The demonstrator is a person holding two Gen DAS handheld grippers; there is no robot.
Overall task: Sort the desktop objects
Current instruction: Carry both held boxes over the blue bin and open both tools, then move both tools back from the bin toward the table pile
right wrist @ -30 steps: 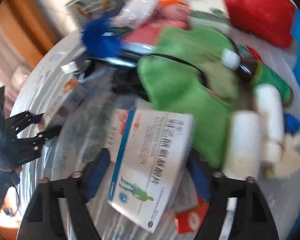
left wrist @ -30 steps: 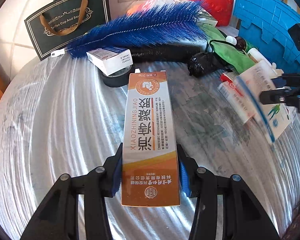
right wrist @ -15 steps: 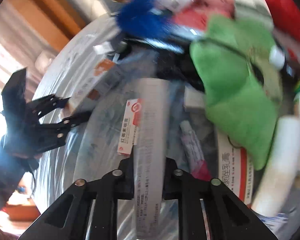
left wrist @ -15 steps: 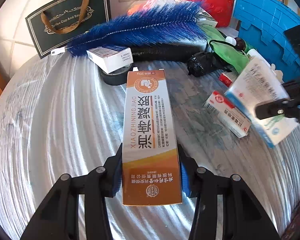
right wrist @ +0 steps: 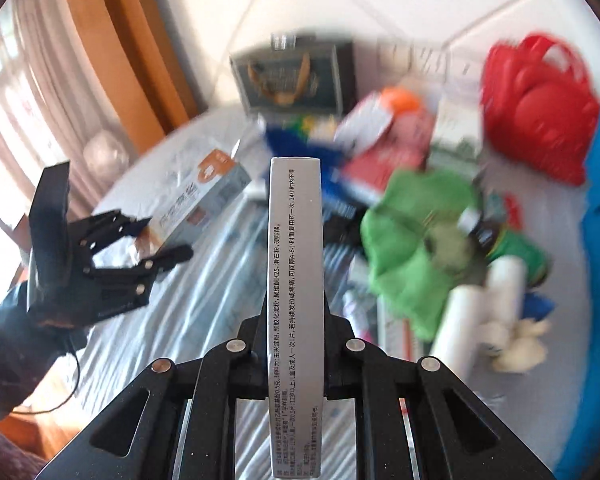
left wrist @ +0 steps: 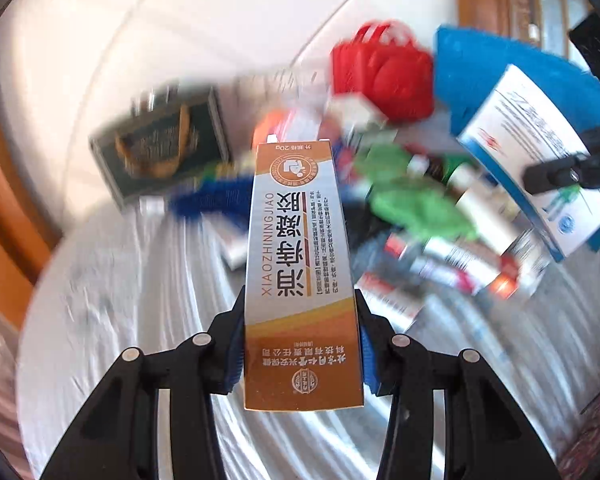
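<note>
My left gripper (left wrist: 300, 344) is shut on a long orange and silver medicine box (left wrist: 300, 260) and holds it above the table, its blue pads pressing on both sides. In the right wrist view that left gripper (right wrist: 156, 240) and its orange box (right wrist: 204, 200) are at the left. My right gripper (right wrist: 296, 332) is shut on a flat white and blue medicine box (right wrist: 296, 280), seen edge-on and raised. From the left wrist view the same white box (left wrist: 540, 160) shows its face at the far right.
A silvery cloth covers the table (left wrist: 120, 320). At the back are a dark paper bag (right wrist: 296, 76), a red bag (right wrist: 540, 108) and a blue crate (left wrist: 500, 72). A green cloth (right wrist: 416, 232), white rolls (right wrist: 484, 304), a blue brush (left wrist: 208, 196) and small packets crowd the right.
Both grippers have risen from the table with their boxes. The right gripper closed on the white box, which turned from flat to edge-on. The view now takes in more of the wall.
</note>
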